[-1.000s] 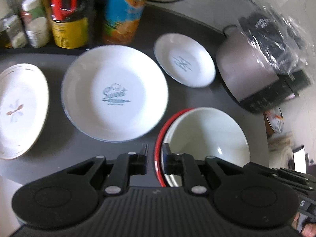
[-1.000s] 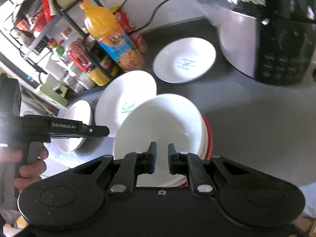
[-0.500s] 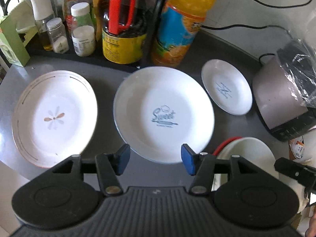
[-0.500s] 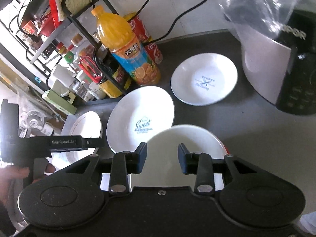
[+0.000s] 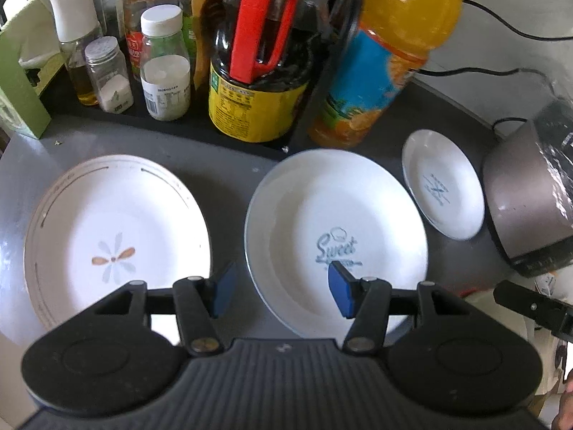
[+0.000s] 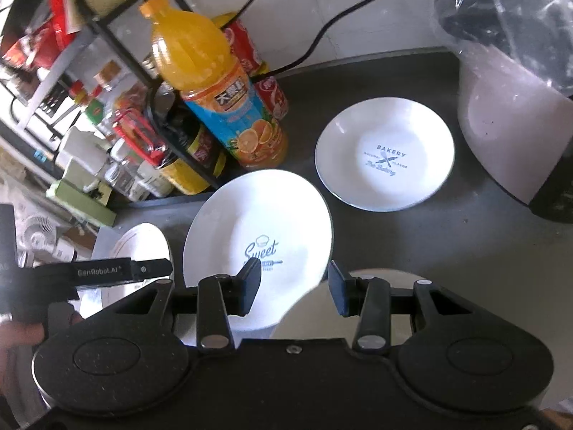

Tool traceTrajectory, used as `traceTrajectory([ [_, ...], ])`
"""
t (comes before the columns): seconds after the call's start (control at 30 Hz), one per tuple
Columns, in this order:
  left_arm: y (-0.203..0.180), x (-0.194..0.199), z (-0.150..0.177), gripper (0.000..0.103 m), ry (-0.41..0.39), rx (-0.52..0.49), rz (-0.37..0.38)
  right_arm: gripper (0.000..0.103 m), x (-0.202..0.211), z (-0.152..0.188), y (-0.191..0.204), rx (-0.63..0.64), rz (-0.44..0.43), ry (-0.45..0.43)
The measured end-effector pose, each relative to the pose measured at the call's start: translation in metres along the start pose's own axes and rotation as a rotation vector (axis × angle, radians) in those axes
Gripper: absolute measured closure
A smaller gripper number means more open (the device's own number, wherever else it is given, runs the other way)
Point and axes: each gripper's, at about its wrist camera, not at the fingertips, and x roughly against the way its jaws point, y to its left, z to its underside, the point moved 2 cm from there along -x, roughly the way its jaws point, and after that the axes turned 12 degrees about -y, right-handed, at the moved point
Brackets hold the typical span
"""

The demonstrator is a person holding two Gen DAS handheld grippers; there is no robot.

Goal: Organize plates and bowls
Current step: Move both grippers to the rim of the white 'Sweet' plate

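Three white plates lie on the dark counter: a flower-patterned plate [image 5: 114,236] on the left, a "Sweet" plate [image 5: 336,229] in the middle and a small "Bakery" plate [image 5: 442,182] at the right. My left gripper [image 5: 281,292] hangs open and empty over the gap between the flower plate and the "Sweet" plate. The jaws of my right gripper [image 6: 293,283] are opening with nothing between them, above the near rim of the "Sweet" plate [image 6: 258,236] and the white bowl [image 6: 308,317]. That bowl sits in a red-rimmed one, mostly hidden under the gripper.
An orange juice bottle [image 5: 386,53], a dark sauce jug [image 5: 258,82] and spice jars [image 5: 164,71] crowd the rack behind the plates. A rice cooker [image 6: 519,136] under a plastic bag stands at the right, with cords behind it. The counter ends just left of the flower plate [image 6: 139,247].
Both grippers went from shut at the bowl's rim to open and drew away from the bowl stack toward the left. The stack stays on the counter.
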Motion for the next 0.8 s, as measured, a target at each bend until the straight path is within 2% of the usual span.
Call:
traceTrajectory([
  [0.2, 0.007, -0.025, -0.011, 0.048, 0.014, 0.006, -0.010, 0.061, -0.029, -0.008, 0.001, -0.026, 0.036, 0.027],
  [0.37, 0.015, -0.046, -0.017, 0.053, 0.058, 0.043, 0.005, 0.061, -0.052, -0.009, 0.003, -0.028, 0.072, 0.072],
  [0.73, 0.027, -0.081, -0.018, 0.075, 0.142, 0.057, 0.026, 0.061, -0.090, -0.008, -0.007, -0.075, 0.125, 0.143],
  [0.8, 0.028, -0.084, -0.017, 0.076, 0.145, 0.056, 0.025, 0.061, -0.095, -0.007, -0.009, -0.076, 0.137, 0.157],
])
